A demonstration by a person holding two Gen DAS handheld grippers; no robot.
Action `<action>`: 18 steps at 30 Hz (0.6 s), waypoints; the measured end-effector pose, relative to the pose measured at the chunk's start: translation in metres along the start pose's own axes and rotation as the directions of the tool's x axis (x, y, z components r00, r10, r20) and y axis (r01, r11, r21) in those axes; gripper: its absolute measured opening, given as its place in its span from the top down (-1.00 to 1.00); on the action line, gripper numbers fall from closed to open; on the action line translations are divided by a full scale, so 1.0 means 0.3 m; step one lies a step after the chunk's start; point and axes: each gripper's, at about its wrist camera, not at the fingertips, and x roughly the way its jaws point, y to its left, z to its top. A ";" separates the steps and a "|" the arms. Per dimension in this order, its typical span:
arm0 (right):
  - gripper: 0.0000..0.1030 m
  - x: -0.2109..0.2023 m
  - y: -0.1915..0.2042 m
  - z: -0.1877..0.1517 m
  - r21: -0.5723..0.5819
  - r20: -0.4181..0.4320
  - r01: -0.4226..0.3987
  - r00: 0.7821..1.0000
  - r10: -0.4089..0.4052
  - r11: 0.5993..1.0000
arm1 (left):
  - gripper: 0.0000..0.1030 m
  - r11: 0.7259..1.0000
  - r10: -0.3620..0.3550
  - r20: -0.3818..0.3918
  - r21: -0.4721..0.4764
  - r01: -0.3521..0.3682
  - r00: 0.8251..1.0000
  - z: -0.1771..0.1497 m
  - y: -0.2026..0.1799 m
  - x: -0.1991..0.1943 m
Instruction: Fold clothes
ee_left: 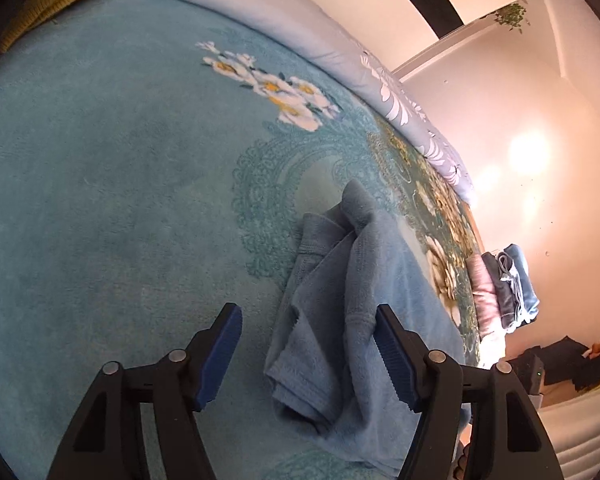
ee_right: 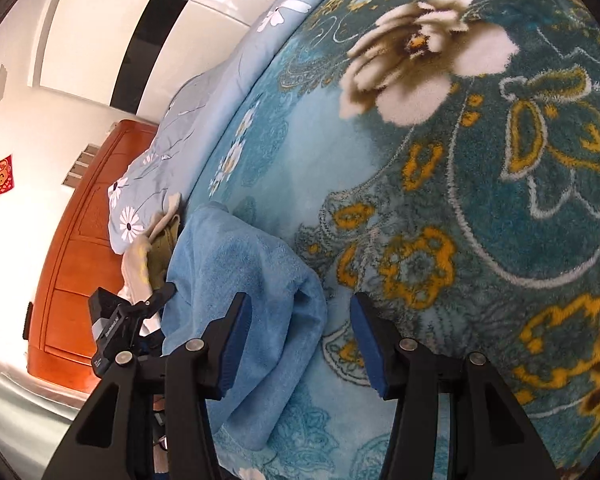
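On the floral blanket point(ee_left: 100, 200) lies a rumpled blue garment point(ee_left: 352, 300).

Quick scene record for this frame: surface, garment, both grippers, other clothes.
surface: floral blanket on a bed
garment: blue top, crumpled, unfolded
left gripper: open, over the top, nothing gripped
right gripper: open, at the top's edge, nothing gripped
other clothes: folded stack at the blanket's far edge; mustard knit in the far corner
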 end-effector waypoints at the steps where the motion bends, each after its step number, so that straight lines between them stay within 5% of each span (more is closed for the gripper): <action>1: -0.07 0.006 0.003 0.000 0.007 0.005 -0.011 1.000 0.011 1.000 | -0.39 1.000 -0.001 0.002 0.004 0.001 1.000 -0.002 -0.004 0.007; 6: 0.02 0.028 0.008 0.006 0.024 0.025 -0.043 0.999 0.043 0.999 | -0.33 0.999 -0.041 0.020 -0.005 0.041 0.999 -0.017 -0.018 0.016; 11: 0.65 0.047 -0.002 0.021 0.053 -0.006 -0.060 0.998 0.060 0.997 | 0.59 0.998 -0.043 0.050 -0.037 0.045 0.998 -0.042 -0.021 0.011; 18: 0.72 0.037 0.152 0.155 -0.113 -0.103 -0.119 0.989 0.107 0.986 | 0.75 0.994 -0.080 0.159 -0.061 0.091 0.984 -0.091 -0.058 -0.095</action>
